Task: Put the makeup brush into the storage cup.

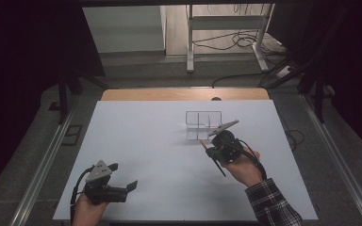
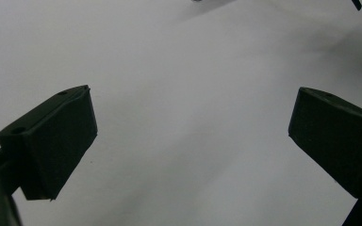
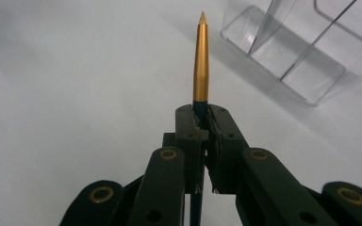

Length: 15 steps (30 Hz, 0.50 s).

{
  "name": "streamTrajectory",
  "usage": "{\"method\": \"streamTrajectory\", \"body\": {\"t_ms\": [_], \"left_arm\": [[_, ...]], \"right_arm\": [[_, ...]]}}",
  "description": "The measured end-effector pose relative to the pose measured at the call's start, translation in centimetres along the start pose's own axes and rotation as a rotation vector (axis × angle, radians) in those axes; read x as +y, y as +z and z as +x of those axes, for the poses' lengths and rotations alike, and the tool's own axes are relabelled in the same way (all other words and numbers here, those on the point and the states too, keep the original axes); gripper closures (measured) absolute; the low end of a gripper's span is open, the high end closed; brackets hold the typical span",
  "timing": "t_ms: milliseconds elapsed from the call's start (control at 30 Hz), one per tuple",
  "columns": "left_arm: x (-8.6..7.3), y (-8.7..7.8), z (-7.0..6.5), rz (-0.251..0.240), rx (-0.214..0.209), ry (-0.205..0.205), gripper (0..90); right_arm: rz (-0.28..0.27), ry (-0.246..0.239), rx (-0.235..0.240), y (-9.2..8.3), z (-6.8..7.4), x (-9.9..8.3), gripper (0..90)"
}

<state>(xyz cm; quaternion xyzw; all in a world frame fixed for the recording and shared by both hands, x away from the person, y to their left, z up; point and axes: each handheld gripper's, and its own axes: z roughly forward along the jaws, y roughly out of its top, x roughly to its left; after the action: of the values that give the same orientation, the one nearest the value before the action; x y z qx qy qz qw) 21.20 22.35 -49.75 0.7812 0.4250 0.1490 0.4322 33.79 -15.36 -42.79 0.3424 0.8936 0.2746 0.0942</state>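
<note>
Pen (image 3: 201, 61) sits clamped in the closed right gripper (image 3: 201, 115), gold tip protruding beyond.

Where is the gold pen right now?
The right gripper is shut on the gold pen, right of the table's middle in the high view, just in front of the clear organizer.

table: white top (image 1: 141, 141) | floor: grey (image 1: 136, 70) | metal stand (image 1: 226, 23), cables (image 1: 238, 41) | surroundings dark

The right gripper (image 3: 201, 117) has its jaws clamped on a pen (image 3: 201, 61), gold tip pointing away over the white table (image 3: 75, 94). A clear divided box (image 3: 301, 52) stands near, beyond and to the right.
</note>
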Motion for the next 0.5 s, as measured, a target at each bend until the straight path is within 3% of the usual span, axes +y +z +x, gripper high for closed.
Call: {"method": "streamTrajectory", "body": {"t_ms": [500], "left_arm": [[0.0, -0.1, 0.0, -0.004, 0.003, -0.001, 2.0]], "right_arm": [[-0.101, 0.013, -0.001, -1.1, -0.2, 0.8, 83.4]]}}
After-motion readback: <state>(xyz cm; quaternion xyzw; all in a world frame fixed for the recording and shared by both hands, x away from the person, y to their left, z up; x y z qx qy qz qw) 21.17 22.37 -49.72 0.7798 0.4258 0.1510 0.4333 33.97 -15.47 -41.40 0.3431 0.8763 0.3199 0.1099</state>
